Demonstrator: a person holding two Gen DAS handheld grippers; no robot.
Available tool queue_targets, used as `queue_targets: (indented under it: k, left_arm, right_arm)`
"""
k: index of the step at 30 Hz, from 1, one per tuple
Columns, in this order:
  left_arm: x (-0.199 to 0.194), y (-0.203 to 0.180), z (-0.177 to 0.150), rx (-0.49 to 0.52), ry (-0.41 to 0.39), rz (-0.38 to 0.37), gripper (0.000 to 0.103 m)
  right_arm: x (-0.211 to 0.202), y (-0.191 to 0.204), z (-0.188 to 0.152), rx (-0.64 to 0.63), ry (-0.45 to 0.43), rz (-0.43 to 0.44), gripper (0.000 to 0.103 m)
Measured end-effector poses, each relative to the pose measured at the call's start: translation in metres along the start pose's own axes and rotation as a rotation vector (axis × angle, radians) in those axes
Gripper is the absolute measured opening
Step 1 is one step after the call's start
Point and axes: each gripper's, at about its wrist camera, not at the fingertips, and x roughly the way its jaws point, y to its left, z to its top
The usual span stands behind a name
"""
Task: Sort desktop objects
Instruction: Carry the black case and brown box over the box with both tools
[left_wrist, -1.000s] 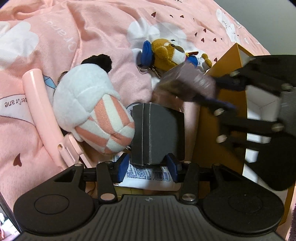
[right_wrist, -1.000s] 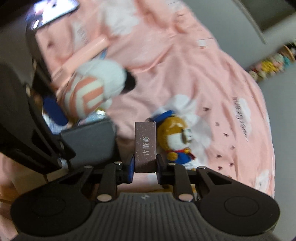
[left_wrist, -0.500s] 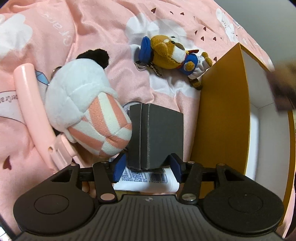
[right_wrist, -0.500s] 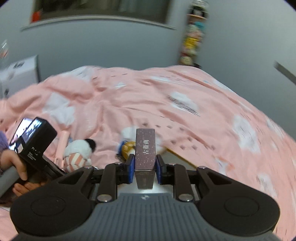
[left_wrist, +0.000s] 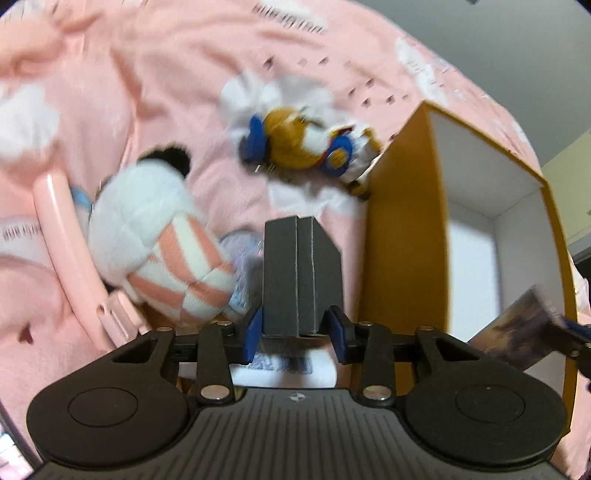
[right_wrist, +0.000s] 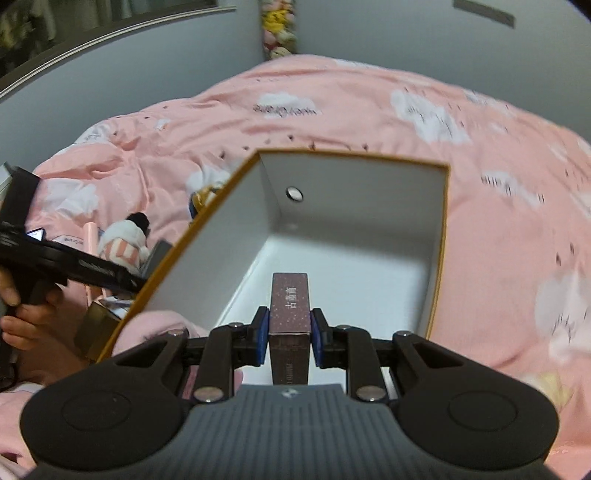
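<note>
My right gripper (right_wrist: 288, 334) is clamped on a slim purple carton (right_wrist: 289, 308), its blue pads pressing both long sides, and the carton stands upright between them with its printed face toward my camera. It hangs over the open mouth of the box (right_wrist: 441, 236), a white-lined one with mustard-yellow outer walls, so the box's floor shows just beyond the carton and the near wall runs off to my left. A small round magnet (right_wrist: 294, 193) sits high on the box's far inner wall. My left gripper (left_wrist: 295, 334) has a dark grey case (left_wrist: 301, 273) standing between its blue pads; the jaws are closing, the left pad is at the case's side and a thin gap still shows at the right pad, so it is not yet gripped. Under the case lies a white tube (left_wrist: 291, 369) with a barcode. Just left of the case rests a plush toy (left_wrist: 155, 236) in white with pink stripes, and beyond that a pink clip (left_wrist: 74, 254) lies along the pink bedcover (left_wrist: 147, 74). Farther off, a small brown plush dog (left_wrist: 306, 142) in blue lies against the box's yellow outer wall. The box stands immediately right of the grey case, and the purple carton shows blurred at its near right edge in the left view.
</note>
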Motion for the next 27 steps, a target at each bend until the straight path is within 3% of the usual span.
queue_targets:
  k: [5, 14, 19, 22, 27]
  left_arm:
    - [-0.012, -0.012, -0.001, 0.065, -0.056, 0.053, 0.042]
    - [-0.071, -0.023, -0.012, 0.097, -0.215, 0.04, 0.04]
    - [-0.114, -0.047, -0.017, 0.149, -0.333, -0.013, 0.04]
    - [-0.133, -0.068, -0.02, 0.194, -0.385, -0.097, 0.04]
    - [-0.133, -0.117, -0.035, 0.335, -0.429, -0.208, 0.04]
  right_arm:
    - [0.005, -0.003, -0.011, 0.075, 0.021, 0.017, 0.024]
    - [0.003, 0.0, -0.023, 0.132, 0.011, 0.007, 0.024]
    - [-0.007, 0.002, -0.023, 0.142, -0.013, -0.005, 0.024]
    - [-0.014, 0.003, -0.025, 0.151, -0.032, -0.011, 0.024]
    - [-0.031, 0.0, -0.027, 0.181, -0.074, -0.028, 0.024]
